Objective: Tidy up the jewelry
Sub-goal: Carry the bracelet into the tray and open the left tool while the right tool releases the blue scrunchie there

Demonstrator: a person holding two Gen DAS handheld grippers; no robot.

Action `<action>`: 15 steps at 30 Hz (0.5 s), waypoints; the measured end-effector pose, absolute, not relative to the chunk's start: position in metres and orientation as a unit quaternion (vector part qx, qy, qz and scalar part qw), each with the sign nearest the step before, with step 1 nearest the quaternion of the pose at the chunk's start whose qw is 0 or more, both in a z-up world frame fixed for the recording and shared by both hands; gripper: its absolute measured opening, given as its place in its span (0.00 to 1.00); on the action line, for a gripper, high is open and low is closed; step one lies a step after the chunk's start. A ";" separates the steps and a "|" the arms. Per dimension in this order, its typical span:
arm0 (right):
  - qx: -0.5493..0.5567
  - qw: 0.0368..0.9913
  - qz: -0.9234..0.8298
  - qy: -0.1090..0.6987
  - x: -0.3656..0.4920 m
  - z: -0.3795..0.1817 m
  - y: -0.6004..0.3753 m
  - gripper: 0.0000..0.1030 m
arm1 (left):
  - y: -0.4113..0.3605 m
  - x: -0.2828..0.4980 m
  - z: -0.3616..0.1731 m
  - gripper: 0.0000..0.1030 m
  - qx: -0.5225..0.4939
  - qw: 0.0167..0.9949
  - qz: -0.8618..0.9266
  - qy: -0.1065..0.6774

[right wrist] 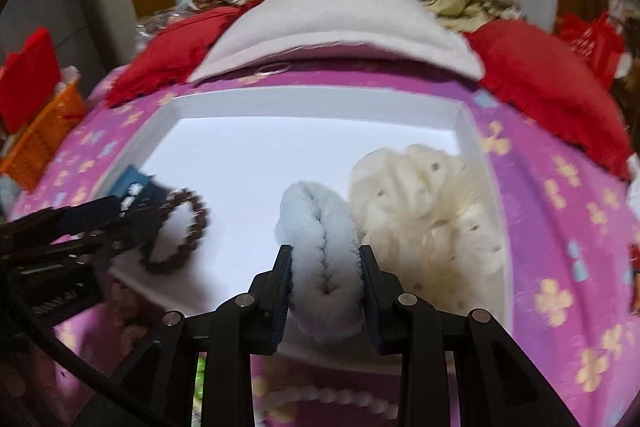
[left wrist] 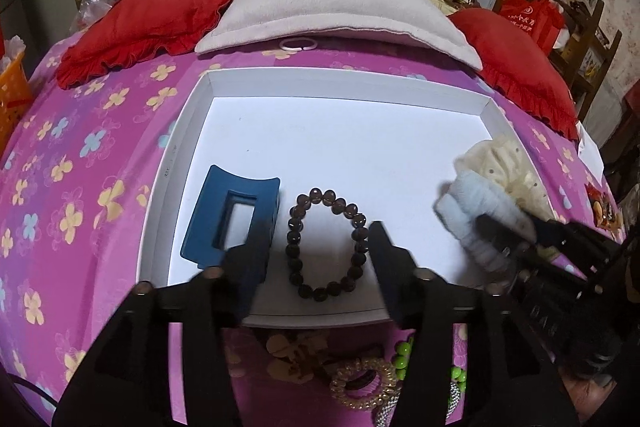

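Inside the white tray [left wrist: 188, 123], the right gripper [right wrist: 325, 259] has its jaws pinching the pale blue scrunchie [right wrist: 320, 227]. The left gripper [left wrist: 320, 247] jaws are spread, straddling the bead bracelet [left wrist: 326, 245] and hiding part of the blue hair claw [left wrist: 228, 215].

My left gripper's [left wrist: 320, 255] fingers covered a corner of the blue rectangular plastic hair claw [left wrist: 230, 217]. The coiled amber hair tie [left wrist: 362, 383] and green beads [left wrist: 404, 355] beneath sat partly hidden. The right wrist view was motion-blurred.
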State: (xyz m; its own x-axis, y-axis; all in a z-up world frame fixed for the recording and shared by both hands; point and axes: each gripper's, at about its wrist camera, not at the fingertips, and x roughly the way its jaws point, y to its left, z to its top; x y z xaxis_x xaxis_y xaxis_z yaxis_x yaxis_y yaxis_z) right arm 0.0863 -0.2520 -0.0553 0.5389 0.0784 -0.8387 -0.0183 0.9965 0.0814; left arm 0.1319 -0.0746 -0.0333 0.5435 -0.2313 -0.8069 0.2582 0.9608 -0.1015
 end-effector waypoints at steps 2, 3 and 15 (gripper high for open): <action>0.063 0.870 0.042 0.488 0.087 -0.059 -0.253 0.49 | -0.075 0.131 -0.034 0.56 0.018 0.878 -0.138 0.457; 0.080 0.868 0.048 0.488 0.085 -0.060 -0.255 0.49 | -0.076 0.130 -0.034 0.56 0.021 0.878 -0.138 0.458; 0.108 0.885 0.041 0.450 0.053 -0.024 -0.262 0.69 | -0.069 0.110 -0.022 0.56 0.027 0.890 -0.124 0.438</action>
